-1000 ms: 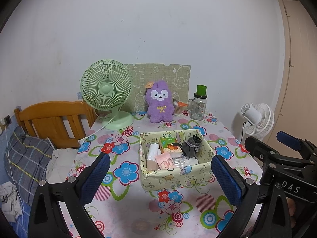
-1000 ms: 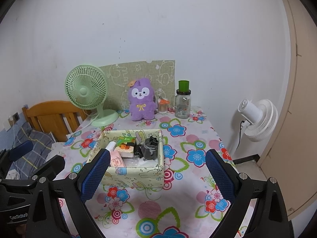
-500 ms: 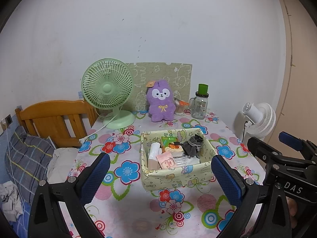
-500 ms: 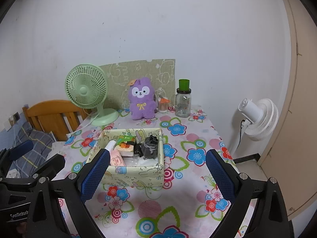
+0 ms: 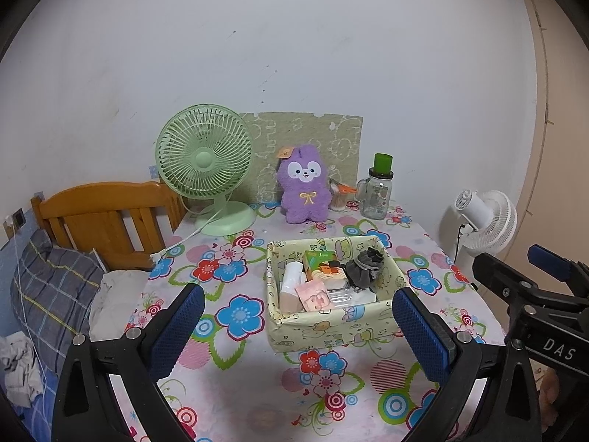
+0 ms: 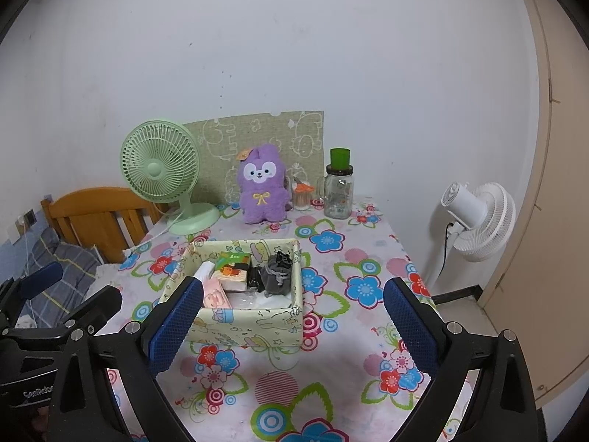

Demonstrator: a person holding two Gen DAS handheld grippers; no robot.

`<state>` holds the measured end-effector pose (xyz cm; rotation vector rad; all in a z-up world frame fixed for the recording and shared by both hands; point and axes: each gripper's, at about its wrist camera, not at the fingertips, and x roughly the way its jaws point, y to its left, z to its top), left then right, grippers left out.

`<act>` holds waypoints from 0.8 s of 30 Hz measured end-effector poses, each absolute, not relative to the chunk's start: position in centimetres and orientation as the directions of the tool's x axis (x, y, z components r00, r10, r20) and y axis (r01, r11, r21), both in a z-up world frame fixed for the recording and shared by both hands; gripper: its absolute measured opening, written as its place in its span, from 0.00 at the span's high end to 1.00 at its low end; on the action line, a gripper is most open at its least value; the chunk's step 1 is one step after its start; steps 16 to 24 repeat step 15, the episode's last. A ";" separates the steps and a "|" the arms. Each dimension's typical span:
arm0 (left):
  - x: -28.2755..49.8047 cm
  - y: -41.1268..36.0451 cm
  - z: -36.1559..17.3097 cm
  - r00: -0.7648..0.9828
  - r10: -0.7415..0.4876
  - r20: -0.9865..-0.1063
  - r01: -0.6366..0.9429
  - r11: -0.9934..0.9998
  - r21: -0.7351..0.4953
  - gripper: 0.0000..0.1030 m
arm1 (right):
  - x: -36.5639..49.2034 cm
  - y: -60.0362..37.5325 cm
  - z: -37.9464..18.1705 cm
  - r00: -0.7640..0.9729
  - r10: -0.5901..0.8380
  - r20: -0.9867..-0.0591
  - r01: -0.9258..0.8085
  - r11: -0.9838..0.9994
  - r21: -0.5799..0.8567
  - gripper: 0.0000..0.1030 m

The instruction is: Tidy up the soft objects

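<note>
Purple plush toy [image 5: 303,188] sat upright at the table's far edge, between green fan [image 5: 204,158] and glass jar [image 5: 376,193]. Nearer stood a filled box [image 5: 331,324]. Left gripper [image 5: 294,331] and right gripper [image 6: 294,326] hovered spread wide, empty.

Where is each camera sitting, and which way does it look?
Left wrist: sits on the left gripper, faces the wall across the table; its open blue fingers and the right gripper show.
Right wrist: sits on the right gripper, faces the same way; its open fingers and the left gripper show.
Shared: storage box, purple plush, green fan, glass jar.
</note>
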<state>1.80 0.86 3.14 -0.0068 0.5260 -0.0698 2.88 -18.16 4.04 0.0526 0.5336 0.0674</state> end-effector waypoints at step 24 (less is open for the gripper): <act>2.1 1.0 2.8 0.857 -0.061 -0.512 0.051 0.998 -0.034 0.00 | 2.5 -18.2 4.3 0.869 0.071 -0.490 -0.049 0.997 0.058 0.02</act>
